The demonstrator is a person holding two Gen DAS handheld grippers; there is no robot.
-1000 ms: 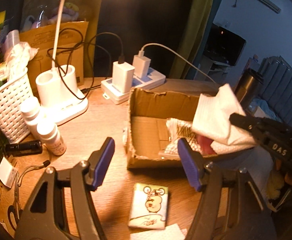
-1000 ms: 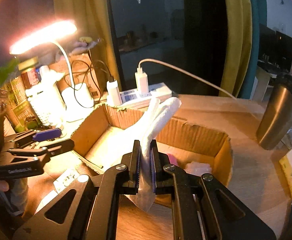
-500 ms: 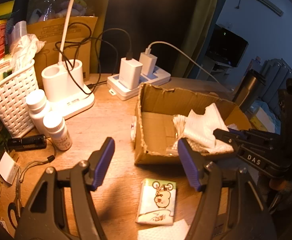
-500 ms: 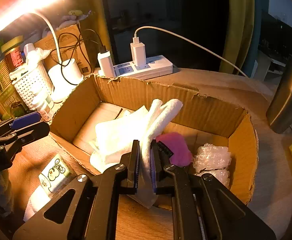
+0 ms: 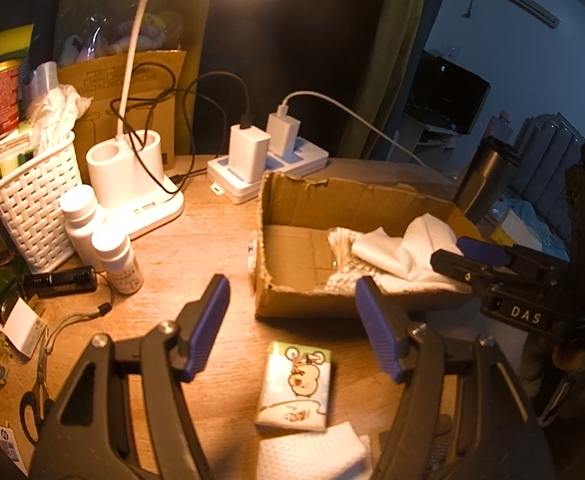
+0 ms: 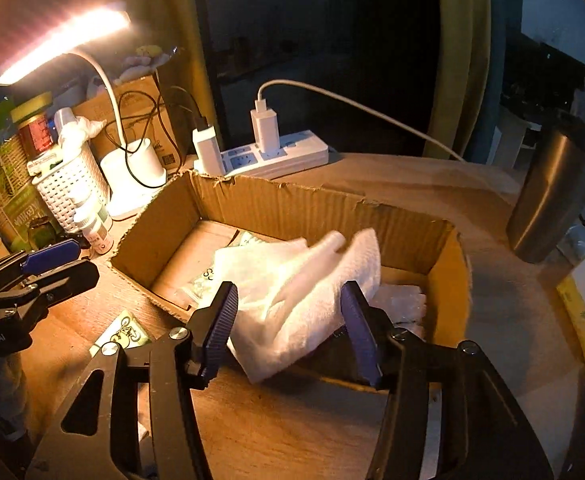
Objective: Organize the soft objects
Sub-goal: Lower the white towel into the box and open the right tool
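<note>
The right gripper (image 6: 288, 332) hangs over the near edge of the open brown cardboard box (image 6: 292, 204), its fingers (image 6: 222, 324) spreading apart; the crumpled white cloth towel (image 6: 304, 292) lies loose between them, released, draped over the box's near wall with most of it inside. The left gripper (image 5: 288, 328) hovers above the wooden tabletop (image 5: 196, 248), fingers (image 5: 208, 320) apart and grasping nothing. Below it a small cartoon-printed tissue pack (image 5: 294, 386) lies beside a folded white paper napkin (image 5: 312, 456).
</note>
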